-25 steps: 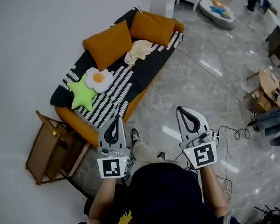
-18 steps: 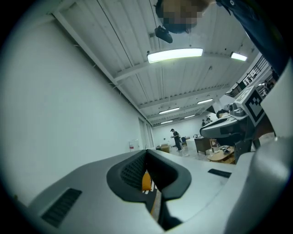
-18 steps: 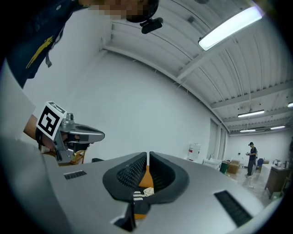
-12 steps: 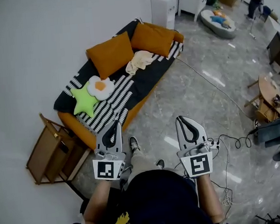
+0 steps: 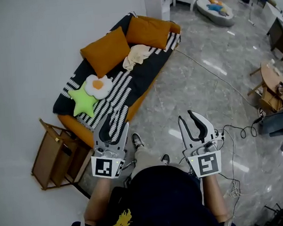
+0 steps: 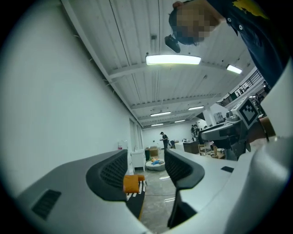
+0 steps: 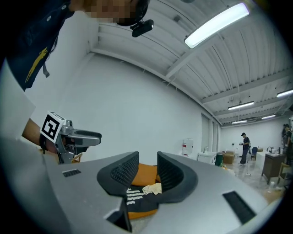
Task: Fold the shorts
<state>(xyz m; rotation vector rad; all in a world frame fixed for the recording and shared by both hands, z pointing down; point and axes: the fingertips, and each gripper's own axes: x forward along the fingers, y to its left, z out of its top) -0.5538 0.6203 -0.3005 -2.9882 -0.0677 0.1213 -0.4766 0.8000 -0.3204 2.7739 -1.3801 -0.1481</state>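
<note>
Shorts: the crumpled cream cloth shorts lie in a heap on the far end of the long orange sofa. They rest on its black-and-white striped throw, just beside the two square orange cushions.

Other things on the seat: a green star-shaped plush and a fried-egg plush sit at the near end, well apart from the shorts.

Left gripper: held level over the grey marble floor, at the sofa's near corner. Its jaws are opening and already stand well apart. Nothing is between them but a distant view of the room.

Right gripper: level, out over open floor to the right. Its jaws are opening but the gap is narrow so far. It holds nothing, and the shorts show far off through that gap.

Near left: a slatted wooden rack stands against the wall beside the sofa's near end.

Key relation: the shorts lie ahead of both grippers, far and a little left, well out of reach. The left gripper looks slightly nearer, while the right one points more squarely at them.

Long axis: too bunched to tell; waistband and legs cannot be made out.

Stage, as judged: folding not begun. The next move calls for closing in on the sofa's far end.
</note>
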